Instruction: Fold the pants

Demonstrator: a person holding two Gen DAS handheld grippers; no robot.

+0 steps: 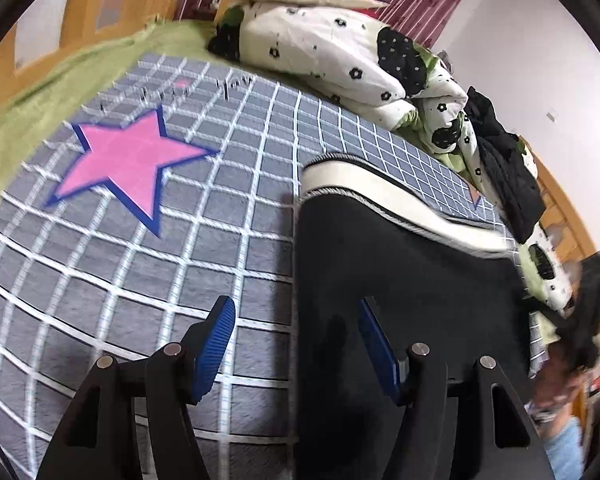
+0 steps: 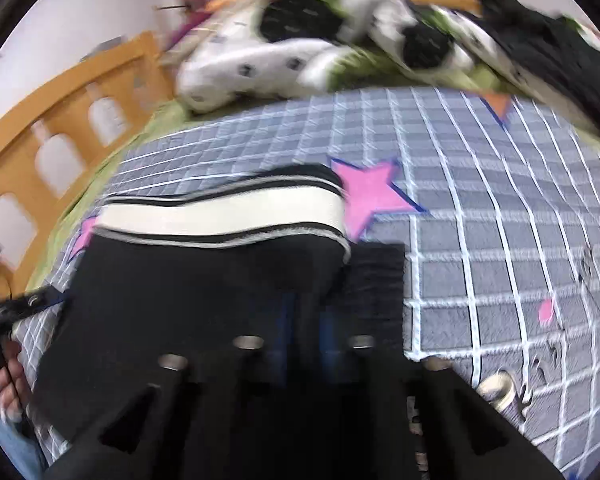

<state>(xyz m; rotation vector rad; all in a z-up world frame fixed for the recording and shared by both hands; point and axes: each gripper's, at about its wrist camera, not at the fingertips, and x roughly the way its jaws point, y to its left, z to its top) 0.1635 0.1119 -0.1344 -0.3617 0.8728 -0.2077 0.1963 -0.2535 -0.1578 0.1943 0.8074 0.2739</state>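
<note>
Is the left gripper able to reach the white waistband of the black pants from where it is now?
Probably yes. The left gripper is open, nothing between its pads, over the black pants. The white waistband lies straight ahead, uncovered.

You find no text you can read in either view. The grey checked blanket (image 1: pixel 228 240) carries a row of dark letters above its pink star (image 1: pixel 128 164), and more dark marks at its edge in the right wrist view, all too blurred to make out
</note>
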